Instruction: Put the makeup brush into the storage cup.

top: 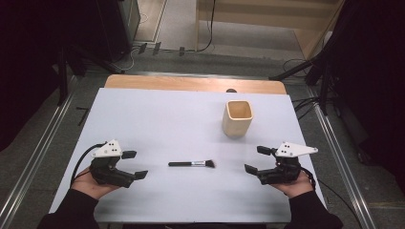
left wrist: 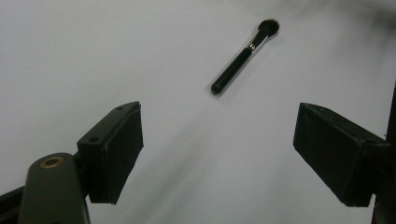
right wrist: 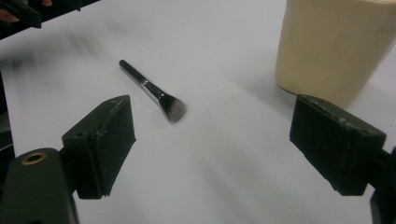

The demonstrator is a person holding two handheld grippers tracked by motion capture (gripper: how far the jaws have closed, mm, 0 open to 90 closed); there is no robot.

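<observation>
Table: white sheet (top: 157,119) over a wooden top (top: 191,84), bare wood strip at far edge.
Floor: grey carpet (top: 38,143), metal rails (top: 334,143) both sides.
Far side: light wooden furniture (top: 286,19), loose cables (top: 210,28).
Light: dim, corners dark.

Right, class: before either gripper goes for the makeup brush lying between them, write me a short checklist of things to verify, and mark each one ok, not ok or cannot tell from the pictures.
1. Left gripper jaws open, nothing between them: ok.
2. Right gripper jaws open, nothing between them: ok.
3. Makeup brush lies flat on the white table, free of both grippers: ok.
4. Handle end points toward the left gripper, bristles toward the right: ok.
5. Wooden cup stands upright, mouth open, apart from the brush: ok.
6. Cup empty inside: cannot tell, since its bottom is not clearly seen.
</observation>
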